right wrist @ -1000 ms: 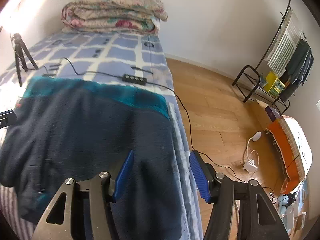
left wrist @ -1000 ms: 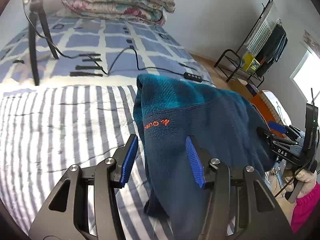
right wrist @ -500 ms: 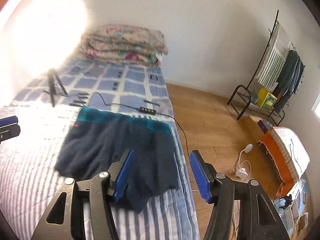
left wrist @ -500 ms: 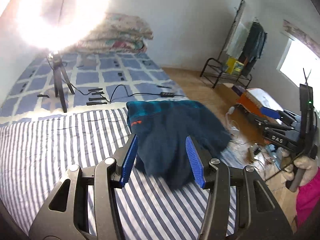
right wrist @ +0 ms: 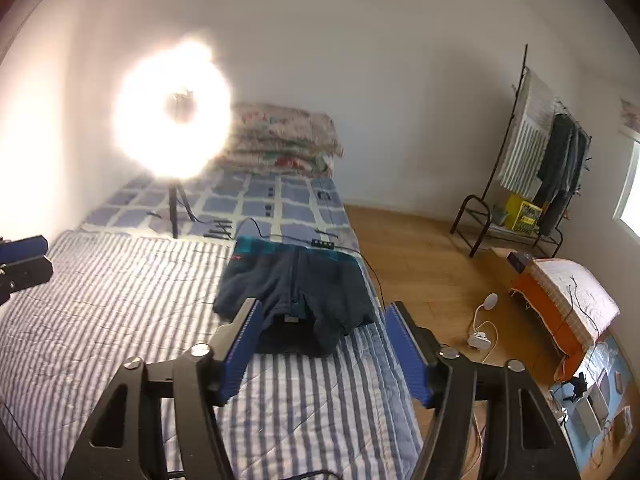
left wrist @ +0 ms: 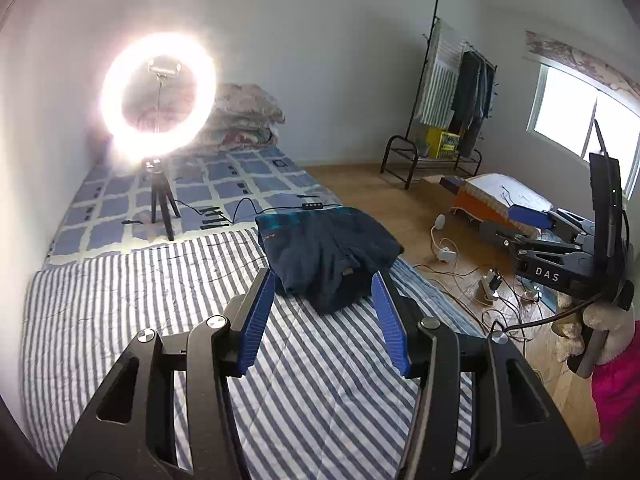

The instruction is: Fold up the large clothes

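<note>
now that i've pulled both grippers up and back from the bed (left wrist: 120,320), the dark blue garment (left wrist: 328,252) lies released and folded at about 12 o'clock ahead of each camera; a second ago it filled both views. my left gripper (left wrist: 326,320) stands open and empty, my right gripper (right wrist: 324,350) is opening, nothing between its fingers, so i judge this fold finished

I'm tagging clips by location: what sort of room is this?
Most likely a bedroom: a bed with striped bedding, folded quilts stacked at its head, and a clothes rack hung with garments.
</note>
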Tool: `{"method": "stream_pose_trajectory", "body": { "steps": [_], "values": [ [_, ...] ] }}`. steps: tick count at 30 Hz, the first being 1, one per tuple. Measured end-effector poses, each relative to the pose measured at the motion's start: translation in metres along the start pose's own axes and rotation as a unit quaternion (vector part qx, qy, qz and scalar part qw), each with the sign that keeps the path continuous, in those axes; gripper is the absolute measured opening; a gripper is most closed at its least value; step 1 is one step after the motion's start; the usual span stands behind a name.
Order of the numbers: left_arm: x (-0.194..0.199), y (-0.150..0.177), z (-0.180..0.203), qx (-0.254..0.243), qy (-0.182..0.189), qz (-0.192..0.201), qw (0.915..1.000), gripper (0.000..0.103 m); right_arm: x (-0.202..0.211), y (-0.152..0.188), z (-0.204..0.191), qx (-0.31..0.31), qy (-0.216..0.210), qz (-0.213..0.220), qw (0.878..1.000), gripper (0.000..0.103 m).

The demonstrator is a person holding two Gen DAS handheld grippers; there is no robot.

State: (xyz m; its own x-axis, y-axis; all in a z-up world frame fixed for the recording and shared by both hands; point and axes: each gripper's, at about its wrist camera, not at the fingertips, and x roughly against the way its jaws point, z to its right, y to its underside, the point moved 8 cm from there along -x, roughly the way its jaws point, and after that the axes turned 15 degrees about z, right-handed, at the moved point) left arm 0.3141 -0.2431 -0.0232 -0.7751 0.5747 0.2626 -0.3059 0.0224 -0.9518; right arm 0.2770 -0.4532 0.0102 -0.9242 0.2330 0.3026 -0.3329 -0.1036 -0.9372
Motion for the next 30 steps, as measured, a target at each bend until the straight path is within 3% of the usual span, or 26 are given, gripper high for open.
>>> {"method": "stream_pose_trajectory", "body": {
  "steps": [5,8,10,14,19,24,26,30],
  "values": [
    [0.046,0.017,0.012,-0.001,0.003,0.001,1.0000,0.053,0.050,0.007,-0.018,0.012,0.004,0.017,1.000,0.073],
    [0.068,0.030,0.020,-0.016,0.002,0.003,0.9999,0.068,0.072,0.015,-0.029,0.007,0.001,0.026,1.000,0.075],
    [0.079,0.039,0.026,-0.026,0.004,0.003,0.9997,0.071,0.083,0.022,-0.036,-0.005,-0.003,0.029,1.000,0.076],
    [0.092,0.060,0.030,-0.038,0.003,-0.003,0.9993,0.075,0.086,0.041,-0.047,-0.016,-0.010,0.019,1.000,0.077],
    [0.100,0.076,0.030,-0.058,-0.005,-0.004,0.9983,0.090,0.086,0.061,-0.059,-0.018,-0.018,0.009,1.000,0.081],
    [0.099,0.087,0.024,-0.057,-0.007,-0.015,0.9982,0.097,0.089,0.068,-0.057,-0.020,-0.001,0.019,1.000,0.097],
    [0.098,0.091,0.023,-0.068,-0.017,-0.021,0.9973,0.099,0.089,0.069,-0.056,-0.020,0.005,0.022,1.000,0.103],
    [0.093,0.096,0.017,-0.090,-0.050,-0.032,0.9942,0.103,0.088,0.068,-0.057,-0.022,0.005,0.031,0.999,0.103]
  ]
}}
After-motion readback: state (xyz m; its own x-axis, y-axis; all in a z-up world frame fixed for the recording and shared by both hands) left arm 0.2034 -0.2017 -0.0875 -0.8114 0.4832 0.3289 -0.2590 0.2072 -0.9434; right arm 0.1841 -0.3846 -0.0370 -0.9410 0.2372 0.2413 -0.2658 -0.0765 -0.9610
